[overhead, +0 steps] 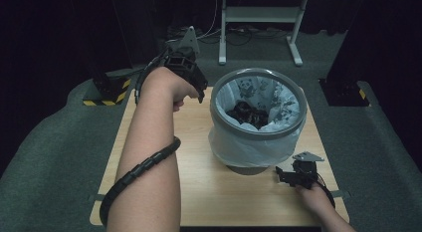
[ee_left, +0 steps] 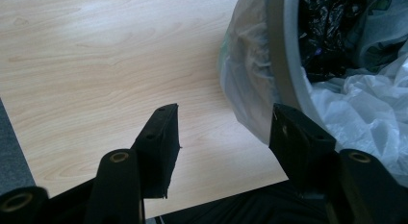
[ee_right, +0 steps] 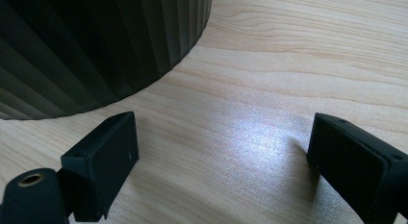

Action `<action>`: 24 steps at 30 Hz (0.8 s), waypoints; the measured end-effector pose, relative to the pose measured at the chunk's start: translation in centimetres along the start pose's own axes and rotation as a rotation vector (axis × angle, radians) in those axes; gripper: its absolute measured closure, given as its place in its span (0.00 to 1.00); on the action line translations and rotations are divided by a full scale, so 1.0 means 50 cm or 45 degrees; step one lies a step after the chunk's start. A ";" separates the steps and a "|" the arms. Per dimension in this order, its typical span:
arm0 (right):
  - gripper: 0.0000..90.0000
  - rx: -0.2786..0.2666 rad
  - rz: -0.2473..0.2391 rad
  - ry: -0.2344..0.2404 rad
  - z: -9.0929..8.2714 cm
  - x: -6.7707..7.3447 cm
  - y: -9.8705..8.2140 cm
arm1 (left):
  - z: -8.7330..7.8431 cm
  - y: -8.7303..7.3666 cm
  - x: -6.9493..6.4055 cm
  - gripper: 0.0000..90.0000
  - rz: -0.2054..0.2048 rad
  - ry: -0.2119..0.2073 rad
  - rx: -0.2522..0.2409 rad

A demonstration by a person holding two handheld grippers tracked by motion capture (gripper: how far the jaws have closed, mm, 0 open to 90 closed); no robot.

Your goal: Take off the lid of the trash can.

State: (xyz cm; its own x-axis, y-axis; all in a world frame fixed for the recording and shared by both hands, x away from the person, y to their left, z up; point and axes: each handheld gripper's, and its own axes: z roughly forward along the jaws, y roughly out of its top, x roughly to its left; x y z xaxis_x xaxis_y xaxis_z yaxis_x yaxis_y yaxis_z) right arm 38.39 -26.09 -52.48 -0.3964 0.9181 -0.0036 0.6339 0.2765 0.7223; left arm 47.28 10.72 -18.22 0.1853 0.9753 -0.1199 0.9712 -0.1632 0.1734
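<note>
Left forearm runs from 6 o'clock up the table [overhead: 209,202] to about 11, wrist bent, left gripper [overhead: 199,87] raised above the wood and tipped toward the bin [overhead: 259,130]. From the left gripper view we see its jaws parted with nothing between them, wood below, and the bin's rim just off the right-hand jaw. Cable [overhead: 134,177] wraps under the forearm.

Right hand [overhead: 313,194] sits low at 5 o'clock, right gripper [overhead: 286,176] down near the tabletop, pointing at the bin's foot. In the right gripper view its jaws stand wide apart, empty, bare wood between them, the bin's ribbed dark wall close ahead.

Bin: grey, round, centre-right of table, between the two grippers. White liner bag [overhead: 249,147] with panda print folded over the rim, hanging down the outside. Crumpled black bag [overhead: 246,115] inside, on the bottom.

Around: grey carpet, white frame legs [overhead: 259,23] at 12 o'clock, yellow-black striped base [overhead: 107,95] at 10.
</note>
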 end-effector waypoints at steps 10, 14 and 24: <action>0.11 -0.001 -0.007 0.002 0.000 0.000 0.000 | 0.014 0.021 -0.044 0.49 0.058 0.016 0.015; 0.11 0.000 -0.009 0.002 0.000 0.000 0.000 | 0.019 0.028 -0.061 0.50 0.081 0.015 0.006; 0.11 0.000 -0.010 0.003 0.000 0.001 0.000 | 0.031 0.045 -0.089 0.52 0.106 0.054 -0.005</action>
State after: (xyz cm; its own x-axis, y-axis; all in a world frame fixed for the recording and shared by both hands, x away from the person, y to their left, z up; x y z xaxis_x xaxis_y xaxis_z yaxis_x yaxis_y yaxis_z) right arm 38.40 -26.05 -52.48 -0.4032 0.9151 -0.0073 0.6308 0.2837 0.7222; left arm 48.88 5.78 -18.80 0.2590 0.9638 -0.0636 0.9521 -0.2437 0.1846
